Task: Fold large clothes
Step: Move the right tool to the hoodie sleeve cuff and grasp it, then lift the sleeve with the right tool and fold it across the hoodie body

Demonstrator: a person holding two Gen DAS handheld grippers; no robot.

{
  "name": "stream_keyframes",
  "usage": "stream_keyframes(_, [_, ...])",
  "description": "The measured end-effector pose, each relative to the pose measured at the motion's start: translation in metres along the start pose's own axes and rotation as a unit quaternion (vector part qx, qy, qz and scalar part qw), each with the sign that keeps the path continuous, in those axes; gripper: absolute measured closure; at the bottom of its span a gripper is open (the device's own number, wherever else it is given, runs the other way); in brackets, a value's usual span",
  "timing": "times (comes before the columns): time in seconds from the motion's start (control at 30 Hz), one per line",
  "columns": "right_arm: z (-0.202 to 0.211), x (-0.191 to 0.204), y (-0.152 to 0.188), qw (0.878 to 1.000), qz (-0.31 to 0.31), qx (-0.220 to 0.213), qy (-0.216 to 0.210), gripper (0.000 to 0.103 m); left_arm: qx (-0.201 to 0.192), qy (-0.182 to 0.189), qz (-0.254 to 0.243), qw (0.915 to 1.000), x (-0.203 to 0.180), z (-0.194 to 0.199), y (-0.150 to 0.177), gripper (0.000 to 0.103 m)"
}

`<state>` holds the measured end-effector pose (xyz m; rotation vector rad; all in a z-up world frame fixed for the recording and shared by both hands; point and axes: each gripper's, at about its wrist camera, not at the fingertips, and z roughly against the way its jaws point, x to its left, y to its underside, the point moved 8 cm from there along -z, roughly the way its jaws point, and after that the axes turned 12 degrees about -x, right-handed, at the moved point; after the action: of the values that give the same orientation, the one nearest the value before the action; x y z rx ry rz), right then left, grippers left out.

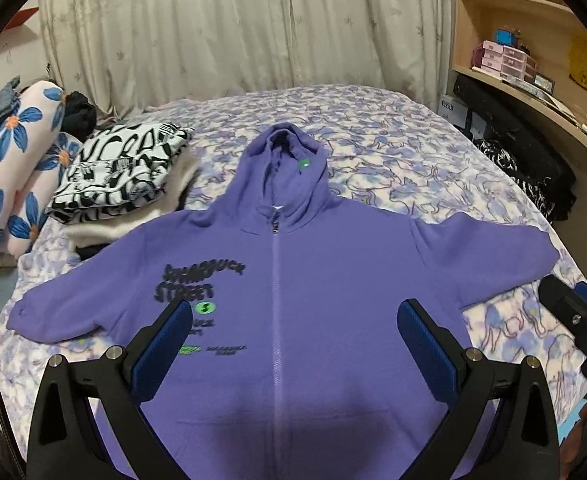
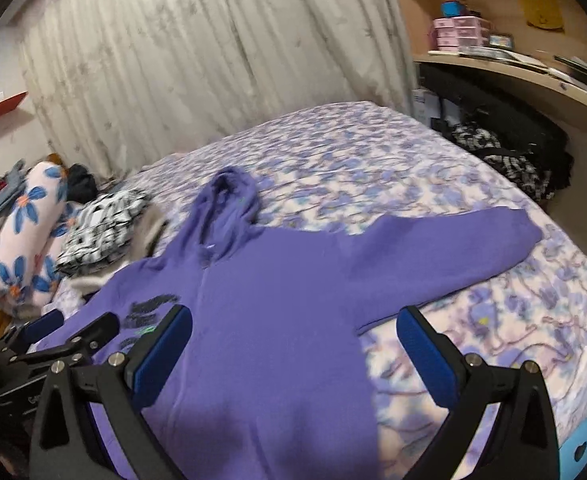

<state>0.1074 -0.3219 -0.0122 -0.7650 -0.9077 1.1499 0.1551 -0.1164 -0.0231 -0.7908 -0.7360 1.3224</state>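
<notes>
Purple hoodie (image 1: 313, 280) lies flat, front up, zipped, sleeves spread, on floral bed (image 1: 393, 140). Left gripper (image 1: 294, 318) and right gripper (image 2: 294, 324) hover above it, fingers spread wide, empty.

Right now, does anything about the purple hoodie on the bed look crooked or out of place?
Nothing serious. The purple zip-up hoodie lies flat, front up, zipped, sleeves spread. Only its hood is slightly rumpled, and one sleeve ends close to the folded black-and-white patterned garment.
</notes>
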Motion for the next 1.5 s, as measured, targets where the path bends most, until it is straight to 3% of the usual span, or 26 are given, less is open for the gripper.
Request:
stream_keyframes(0.17, [-0.017, -0.038, -0.007, 0.999, -0.018, -0.002, 0.036, 0.001, 0.027, 0.022, 0.014, 0.9993, -0.020, -0.034, -0.001, 0.001])
stream_keyframes(0.33, [-0.034, -0.083, -0.010, 0.997, -0.037, 0.001, 0.072, 0.001, 0.018, 0.027, 0.000, 0.9995, -0.042, -0.057, -0.004, 0.001])
stream_keyframes(0.63, [-0.077, -0.172, 0.008, 0.986, -0.104, 0.041, 0.123, 0.001, 0.042, -0.007, -0.023, 0.9988, -0.071, -0.108, 0.007, 0.001])
stream_keyframes(0.87, [-0.112, -0.236, 0.029, 0.970, -0.184, 0.063, 0.144, 0.003, 0.051, -0.013, -0.028, 0.9982, -0.085, -0.141, 0.024, 0.001])
stream_keyframes(1.0, [-0.135, -0.263, 0.040, 0.957, -0.239, 0.081, 0.145, 0.014, 0.049, -0.008, -0.030, 0.9983, -0.094, -0.154, 0.030, 0.001])
stream_keyframes(1.23, [-0.169, -0.295, 0.044, 0.940, -0.285, 0.085, 0.166, 0.022, 0.053, -0.003, -0.026, 0.9983, -0.101, -0.164, 0.032, 0.001])
stream_keyframes(1.27, [-0.172, -0.298, 0.041, 0.940, -0.281, 0.084, 0.173, 0.034, 0.053, -0.003, -0.024, 0.9983, -0.100, -0.164, 0.032, 0.001])
stream_keyframes(1.3, [-0.175, -0.299, 0.039, 0.941, -0.277, 0.087, 0.174, 0.058, 0.055, -0.003, -0.020, 0.9983, -0.098, -0.164, 0.033, 0.001])
stream_keyframes(1.37, [-0.179, -0.300, 0.033, 0.941, -0.287, 0.085, 0.156, 0.089, 0.062, -0.001, -0.014, 0.9980, -0.095, -0.163, 0.034, 0.001])
stream_keyframes(1.4, [-0.176, -0.299, 0.028, 0.942, -0.290, 0.073, 0.150, 0.089, 0.066, 0.000, -0.010, 0.9978, -0.093, -0.162, 0.035, 0.001])
stream_keyframes(1.5, [-0.152, -0.263, -0.011, 0.965, -0.230, 0.007, 0.126, 0.091, 0.067, -0.004, -0.005, 0.9978, -0.084, -0.155, 0.035, 0.001])
